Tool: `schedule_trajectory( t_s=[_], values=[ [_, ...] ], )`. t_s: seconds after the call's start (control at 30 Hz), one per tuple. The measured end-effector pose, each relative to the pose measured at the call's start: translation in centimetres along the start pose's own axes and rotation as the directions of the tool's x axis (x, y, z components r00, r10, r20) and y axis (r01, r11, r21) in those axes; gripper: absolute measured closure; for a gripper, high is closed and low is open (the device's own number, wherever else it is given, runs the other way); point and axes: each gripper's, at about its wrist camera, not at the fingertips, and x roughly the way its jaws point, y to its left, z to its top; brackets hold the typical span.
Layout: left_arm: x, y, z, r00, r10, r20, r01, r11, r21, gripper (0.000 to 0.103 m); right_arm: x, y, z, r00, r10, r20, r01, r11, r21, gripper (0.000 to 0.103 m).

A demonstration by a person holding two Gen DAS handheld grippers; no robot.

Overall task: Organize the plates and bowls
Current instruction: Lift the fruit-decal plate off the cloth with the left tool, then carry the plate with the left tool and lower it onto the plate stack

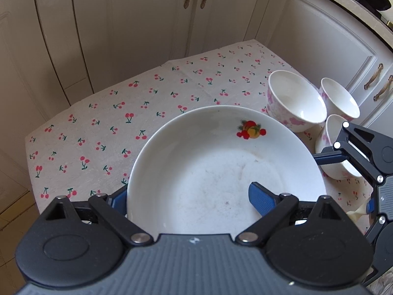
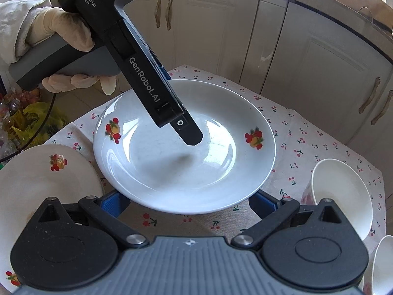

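Left claw: my left gripper (image 1: 190, 194) stands wide apart and straddles the near rim of the deep plate (image 2: 172, 172). One blue pad (image 1: 260, 198) lies over the inside of the plate; the other finger is outside the rim, mostly hidden behind it. I see no pad pressing on the china.

Right claw: the right gripper (image 2: 186, 202) is also spread wide. Both its fingertips run in under the plate's near edge and disappear there. From the left camera, one of its fingers reaches the plate's right rim.

Plate: white, deep, with fruit prints on its rim, in the middle of the cherry-print tablecloth (image 1: 98, 127), between my two grippers. I cannot tell whether it rests on the cloth or is just clear of it.

Second plate: a matching plate (image 2: 36, 179) sits to the left in the right camera, just beside the deep one. Their rims look very close, and I cannot tell whether they touch.

Bowls: three white bowls with pink flowers are grouped to the right of the plate: a large bowl (image 1: 294, 100), a second bowl (image 1: 340, 100) behind it, and a third bowl (image 1: 331, 142) partly behind the right gripper.

Hand: a gloved hand (image 2: 61, 32) grips the left gripper's handle, tilted steeply down into the plate.

Surroundings: cream cabinet doors (image 1: 147, 36) stand behind the table.
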Motion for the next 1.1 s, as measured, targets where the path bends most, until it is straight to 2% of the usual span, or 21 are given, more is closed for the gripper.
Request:
schedule_trajectory(
  t_s=[0.4,1.1],
  values=[
    [-3.7,-2.7,-1.9,0.999,0.023,0.029,-0.023,1.0,-0.004,0.008,-3.6,1.7,-0.5,1.0,0.002,0.026,-0.002,1.0,-0.023,0.0],
    [-8.1,-7.3,-9.3,0.998,0.057,0.031,-0.056,0.998,-0.038,0.008,-8.0,6.7,-4.5,0.997,0.048,0.054,-0.045,0.997,-0.057,0.0]
  ],
)
